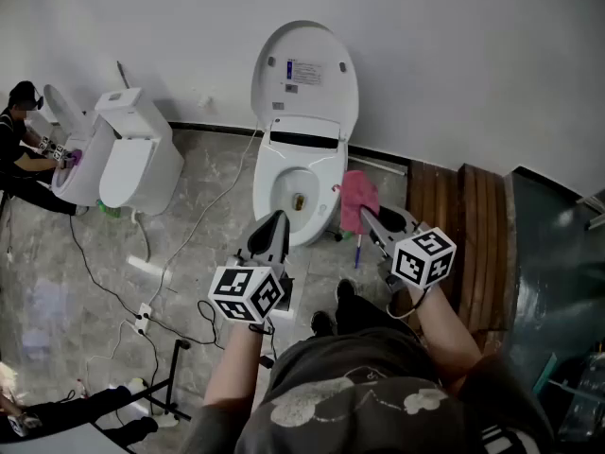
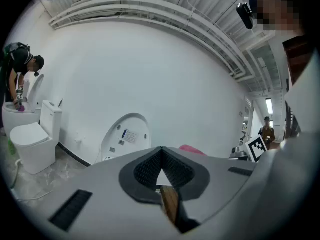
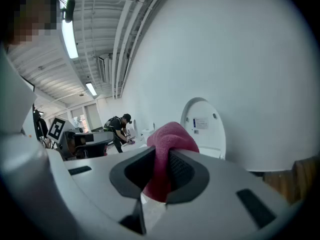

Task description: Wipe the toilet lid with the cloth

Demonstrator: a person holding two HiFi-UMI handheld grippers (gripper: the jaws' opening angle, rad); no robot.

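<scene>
I stand before a white toilet [image 1: 291, 192] whose oval lid [image 1: 304, 69] is raised upright against a plain white wall [image 1: 454, 55], a small printed label [image 1: 303, 72] on its smooth, glossy inner face. The floor [image 1: 203, 220] around the toilet is grey marbled tile, crossed to the toilet's left by thin white cables [image 1: 102, 282], with a dark skirting strip running behind it at the foot of the wall. To the toilet's right lies a platform of brown wooden slats [image 1: 468, 225]. To its left stands a second, boxier toilet [image 1: 137, 154] with its lid shut, and beyond that a person in dark clothes [image 1: 19, 149] bends over a third. Overhead run pale ribbed ceiling panels and pipes [image 2: 150, 14].

My right gripper [image 3: 161, 159] is clamped on the cloth [image 1: 358, 200], a soft, fuzzy pink fold bulging up from between the dark ribbed pads, held just right of the toilet's bowl and apart from the lid. My left gripper [image 2: 161, 150] hangs in front of the bowl with its jaws pressed together on nothing
</scene>
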